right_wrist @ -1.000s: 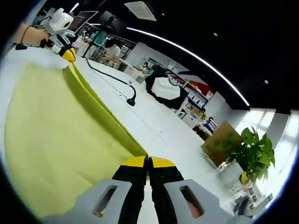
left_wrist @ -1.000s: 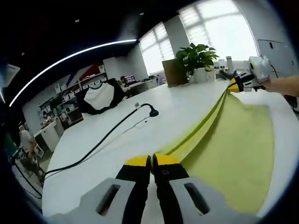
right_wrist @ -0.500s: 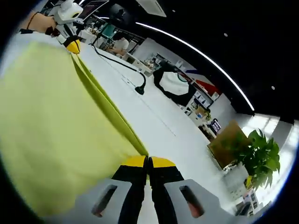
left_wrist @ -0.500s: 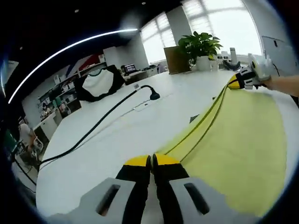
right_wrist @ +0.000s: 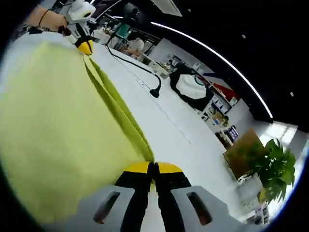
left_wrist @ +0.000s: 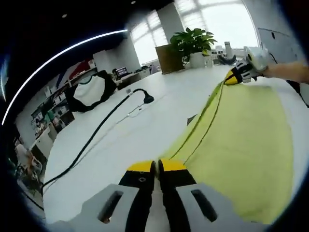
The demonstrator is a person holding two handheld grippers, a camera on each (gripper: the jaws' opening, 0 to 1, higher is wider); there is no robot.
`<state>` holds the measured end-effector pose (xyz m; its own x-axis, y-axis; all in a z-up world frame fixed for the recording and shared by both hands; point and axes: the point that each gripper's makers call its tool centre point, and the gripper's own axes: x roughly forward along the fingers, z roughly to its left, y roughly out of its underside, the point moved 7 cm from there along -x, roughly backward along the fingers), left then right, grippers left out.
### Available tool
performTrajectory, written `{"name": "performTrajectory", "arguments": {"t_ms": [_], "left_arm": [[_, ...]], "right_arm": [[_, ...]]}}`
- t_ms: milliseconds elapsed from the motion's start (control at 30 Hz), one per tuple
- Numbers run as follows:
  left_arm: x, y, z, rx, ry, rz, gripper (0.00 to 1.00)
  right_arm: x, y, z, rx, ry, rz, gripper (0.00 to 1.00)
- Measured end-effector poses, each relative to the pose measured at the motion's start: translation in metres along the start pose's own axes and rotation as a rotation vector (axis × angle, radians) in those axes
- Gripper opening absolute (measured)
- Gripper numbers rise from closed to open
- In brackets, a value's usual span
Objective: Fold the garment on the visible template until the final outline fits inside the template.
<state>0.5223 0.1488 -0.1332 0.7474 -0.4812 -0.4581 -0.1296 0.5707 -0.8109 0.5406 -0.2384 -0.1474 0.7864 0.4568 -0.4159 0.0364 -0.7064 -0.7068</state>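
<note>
with the left gripper (left_wrist: 155,166) and the right gripper (right_wrist: 150,168) each pinching the yellow garment (left_wrist: 241,140) – lower both together, keeping the fold edge taut and even.

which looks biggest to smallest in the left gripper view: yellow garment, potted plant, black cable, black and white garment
1. yellow garment, closest to the camera
2. black cable, long but thin
3. black and white garment
4. potted plant
The last two look near alike and sit far back, so their order is unsure.
</note>
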Motion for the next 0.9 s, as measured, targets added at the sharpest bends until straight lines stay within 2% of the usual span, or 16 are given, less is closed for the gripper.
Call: {"name": "performTrajectory", "arguments": {"t_ms": [33, 67, 100, 133, 167, 233, 267, 300, 367, 400, 500, 633, 667, 733, 833, 900], "left_arm": [[-0.003, -0.002, 0.003, 0.043, -0.007, -0.005, 0.1], [-0.006, -0.004, 0.006, 0.087, -0.007, -0.007, 0.15], [-0.009, -0.007, 0.006, 0.144, 0.024, -0.024, 0.22], [-0.011, -0.007, 0.006, 0.152, 0.043, -0.034, 0.31], [-0.014, -0.008, 0.006, 0.148, 0.068, -0.04, 0.35], [-0.015, -0.005, 0.011, 0.118, 0.072, -0.029, 0.41], [-0.014, -0.003, 0.013, 0.08, 0.069, -0.02, 0.42], [-0.013, 0.001, 0.014, 0.034, 0.064, -0.003, 0.43], [-0.007, 0.01, 0.013, -0.086, 0.086, 0.023, 0.42], [-0.006, 0.012, 0.013, -0.105, 0.089, 0.026, 0.41], [0.002, 0.02, 0.011, -0.252, 0.085, 0.035, 0.4], [0.006, 0.02, 0.011, -0.274, 0.077, 0.007, 0.36], [0.008, 0.02, 0.009, -0.331, 0.085, 0.003, 0.33], [0.011, 0.022, 0.007, -0.357, 0.108, 0.01, 0.19], [0.016, 0.022, 0.008, -0.369, 0.069, 0.014, 0.17], [0.017, 0.02, 0.006, -0.422, 0.058, 0.002, 0.07]], "right_arm": [[-0.001, 0.0, -0.003, 0.003, -0.004, -0.014, 0.18], [-0.004, 0.003, -0.007, 0.002, 0.0, -0.01, 0.18], [-0.005, 0.004, -0.009, 0.013, -0.006, -0.015, 0.18], [-0.005, 0.005, -0.01, 0.029, -0.01, -0.023, 0.19], [-0.006, 0.007, -0.012, 0.094, -0.014, -0.034, 0.19], [-0.007, 0.012, -0.016, 0.231, -0.004, -0.029, 0.22], [-0.006, 0.015, -0.018, 0.329, 0.004, -0.035, 0.22], [-0.006, 0.016, -0.018, 0.359, 0.004, -0.041, 0.22], [-0.007, 0.022, -0.017, 0.479, 0.006, -0.047, 0.22], [-0.006, 0.024, -0.017, 0.504, 0.005, -0.044, 0.22], [-0.001, 0.028, -0.017, 0.61, -0.017, -0.059, 0.22], [0.005, 0.033, -0.019, 0.707, -0.03, -0.064, 0.2], [0.006, 0.033, -0.019, 0.703, -0.036, -0.066, 0.18], [0.008, 0.032, -0.018, 0.719, -0.039, -0.066, 0.13], [0.011, 0.029, -0.013, 0.783, -0.074, -0.068, 0.06], [0.01, 0.027, -0.013, 0.776, -0.065, -0.068, 0.0]]}}
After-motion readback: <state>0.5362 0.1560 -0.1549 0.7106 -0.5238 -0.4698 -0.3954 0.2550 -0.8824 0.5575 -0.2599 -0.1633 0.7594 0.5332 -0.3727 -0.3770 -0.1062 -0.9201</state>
